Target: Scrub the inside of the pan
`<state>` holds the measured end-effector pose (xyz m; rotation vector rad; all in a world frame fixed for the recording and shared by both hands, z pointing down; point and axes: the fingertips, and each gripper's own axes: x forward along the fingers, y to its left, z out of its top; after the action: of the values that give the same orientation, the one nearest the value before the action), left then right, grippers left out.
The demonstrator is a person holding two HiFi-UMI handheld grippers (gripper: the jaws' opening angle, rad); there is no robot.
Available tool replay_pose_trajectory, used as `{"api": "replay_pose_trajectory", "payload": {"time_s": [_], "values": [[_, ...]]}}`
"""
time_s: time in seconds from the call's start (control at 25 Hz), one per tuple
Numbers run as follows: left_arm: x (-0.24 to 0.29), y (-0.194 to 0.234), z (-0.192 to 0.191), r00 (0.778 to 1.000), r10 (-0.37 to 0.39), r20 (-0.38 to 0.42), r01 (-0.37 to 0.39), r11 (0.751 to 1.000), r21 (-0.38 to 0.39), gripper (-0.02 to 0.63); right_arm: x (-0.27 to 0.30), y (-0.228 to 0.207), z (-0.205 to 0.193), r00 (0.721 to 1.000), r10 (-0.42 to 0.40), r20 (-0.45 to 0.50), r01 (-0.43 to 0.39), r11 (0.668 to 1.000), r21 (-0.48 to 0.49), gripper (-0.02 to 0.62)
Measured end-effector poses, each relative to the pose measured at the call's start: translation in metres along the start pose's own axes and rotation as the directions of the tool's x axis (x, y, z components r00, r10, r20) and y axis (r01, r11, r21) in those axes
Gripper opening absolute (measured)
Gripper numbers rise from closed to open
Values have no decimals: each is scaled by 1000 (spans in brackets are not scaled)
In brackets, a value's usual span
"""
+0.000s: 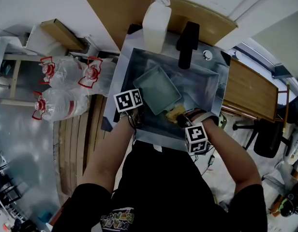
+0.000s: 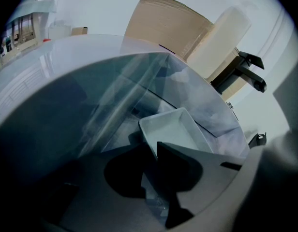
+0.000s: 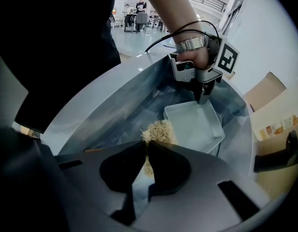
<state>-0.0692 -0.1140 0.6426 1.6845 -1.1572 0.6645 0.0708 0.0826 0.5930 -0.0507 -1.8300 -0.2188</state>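
Tan scrubber (image 3: 158, 131), pinched by right gripper (image 3: 145, 147), sits beside pan (image 3: 195, 124).

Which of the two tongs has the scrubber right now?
The right tongs: they are shut on the tan fibrous scrubber at the edge of the pan. The left tongs grip the pan's rim instead, with no scrubber.

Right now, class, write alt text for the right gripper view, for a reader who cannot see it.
The right gripper, jaws shut on a tan scrubbing pad, holds it at the near edge of a pale rectangular pan lying in a steel sink. Across the pan, the left gripper grips the far rim.
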Motion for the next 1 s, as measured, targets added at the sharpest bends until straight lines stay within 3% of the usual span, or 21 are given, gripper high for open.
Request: {"api": "replay_pose_trajectory", "payload": {"time_s": [0.28,0.6,0.8,1.0], "values": [[0,0,0,1000,0,0,0,1000,3,72,-10,18,-9,999,36,-32,-36,999,4,28],[0,0,0,1000,5,-1,-5,1000,10,74,-21,43,-12,982,182,-55,-179,983,43,28],[1,-1,-1,1000,7,-1,-7,1000,11,74,-29,56,-14,949,308,-67,-303,950,73,28],[1,-1,-1,1000,5,-2,-5,1000,9,74,-37,67,-15,897,436,-75,-425,897,123,28]]}}
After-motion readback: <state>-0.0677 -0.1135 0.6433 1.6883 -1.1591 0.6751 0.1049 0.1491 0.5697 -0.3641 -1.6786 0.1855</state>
